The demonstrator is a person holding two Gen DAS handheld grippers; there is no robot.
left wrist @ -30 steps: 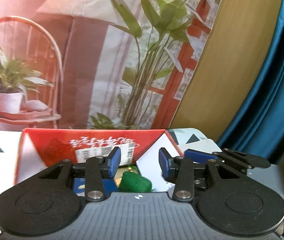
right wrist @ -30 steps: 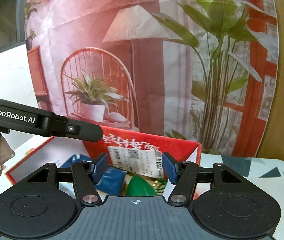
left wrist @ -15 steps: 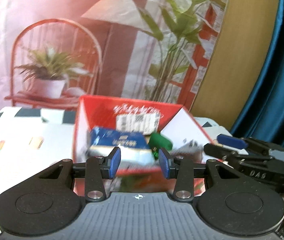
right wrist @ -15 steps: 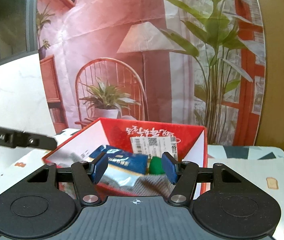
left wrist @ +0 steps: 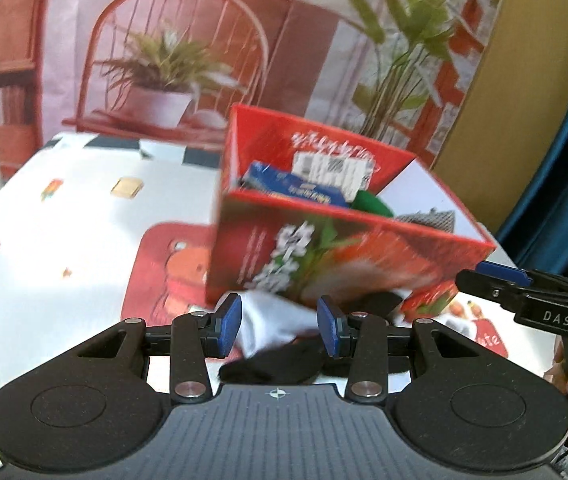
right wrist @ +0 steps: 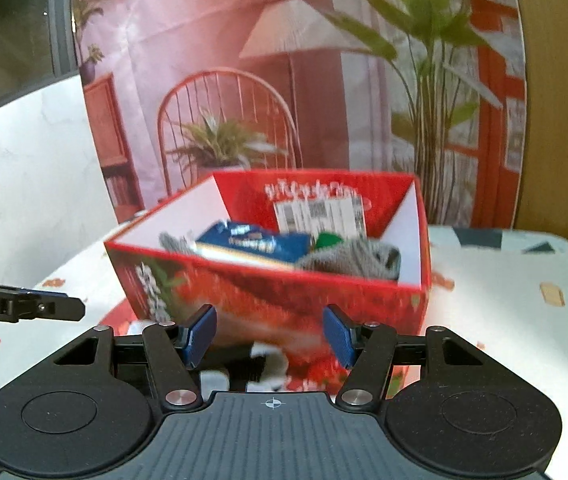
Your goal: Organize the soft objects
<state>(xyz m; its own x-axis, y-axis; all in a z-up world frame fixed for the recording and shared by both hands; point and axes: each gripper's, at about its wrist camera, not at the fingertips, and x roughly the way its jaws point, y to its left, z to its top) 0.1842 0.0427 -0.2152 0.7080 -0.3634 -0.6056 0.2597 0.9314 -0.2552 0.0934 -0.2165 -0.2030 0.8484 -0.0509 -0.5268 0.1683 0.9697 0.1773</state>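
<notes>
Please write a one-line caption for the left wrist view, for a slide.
Open left gripper above white cloth and black cloth in front of the red box.

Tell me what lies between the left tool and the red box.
In the left wrist view, white cloth and black cloth lie on the table between the left tool and the red box. The tool's jaws are open and empty.

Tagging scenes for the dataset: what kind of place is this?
Likely a staged tabletop set, not a real room: a printed backdrop of chair and plants behind a cloth-covered table holding a red box.
</notes>
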